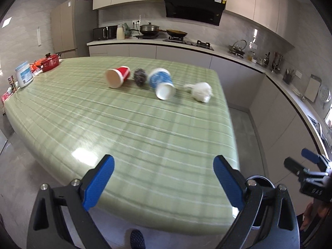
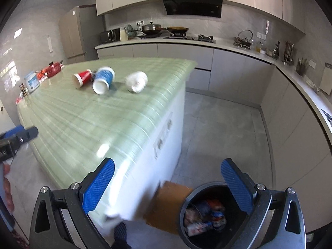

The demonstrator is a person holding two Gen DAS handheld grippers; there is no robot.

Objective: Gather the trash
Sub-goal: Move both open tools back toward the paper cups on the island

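On the green striped table (image 1: 134,128) lie a tipped red paper cup (image 1: 117,76), a steel scouring ball (image 1: 140,77), a tipped blue and white cup (image 1: 161,84) and a crumpled white tissue (image 1: 200,92). The red cup (image 2: 82,78), the blue cup (image 2: 103,79) and the tissue (image 2: 136,81) also show in the right wrist view. My left gripper (image 1: 164,183) is open and empty over the table's near edge. My right gripper (image 2: 168,185) is open and empty, above a black trash bin (image 2: 207,215) that holds several wrappers.
A red pot (image 1: 49,61) and a white jar (image 1: 24,77) stand at the table's far left. A brown cardboard sheet (image 2: 168,203) lies on the floor beside the bin. Kitchen counters (image 2: 300,87) run along the back and the right.
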